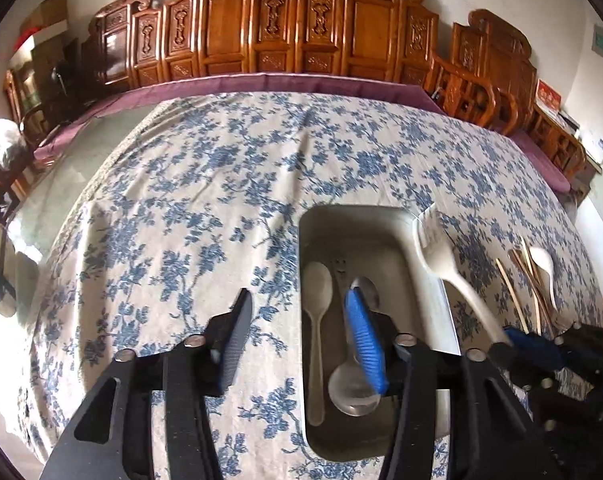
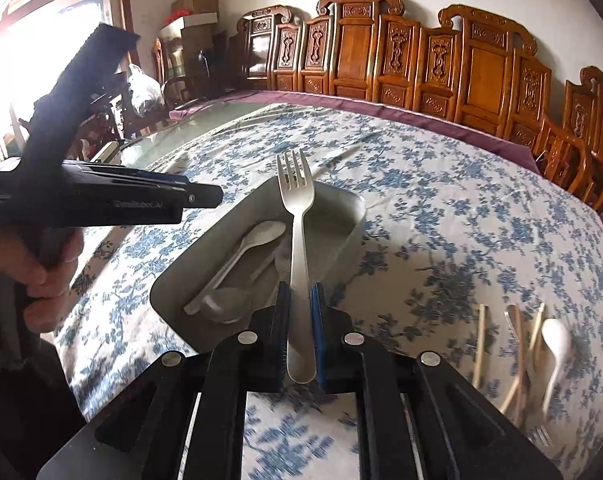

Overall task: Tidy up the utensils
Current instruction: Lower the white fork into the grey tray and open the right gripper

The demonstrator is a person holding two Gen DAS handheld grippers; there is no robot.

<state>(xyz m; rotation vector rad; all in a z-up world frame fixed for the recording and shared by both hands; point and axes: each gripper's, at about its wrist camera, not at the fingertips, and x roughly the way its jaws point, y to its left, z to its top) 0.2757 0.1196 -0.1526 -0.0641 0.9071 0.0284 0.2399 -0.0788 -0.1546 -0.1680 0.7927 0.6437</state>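
A metal tray [image 1: 381,216] sits on the blue-flowered tablecloth and holds a white plastic spoon [image 1: 317,292], a metal spoon [image 1: 353,392] and a dark fork [image 1: 339,268]. My left gripper [image 1: 299,300] hangs open above the tray's left rim, with nothing between its fingers. My right gripper [image 2: 300,286] is shut on the handle of a pale fork [image 2: 299,216], whose tines point out over the tray [image 2: 341,200]. In the left wrist view that fork [image 1: 433,248] slants above the tray's right rim. The right wrist view shows the left gripper [image 2: 211,196] from the side.
Several chopsticks [image 2: 479,344] and a white spoon [image 2: 555,344] lie on the cloth right of the tray. Carved wooden chairs [image 1: 261,32] line the table's far edge. A person's hand [image 2: 49,272] holds the left gripper. Bare glass tabletop [image 1: 61,200] shows at the left.
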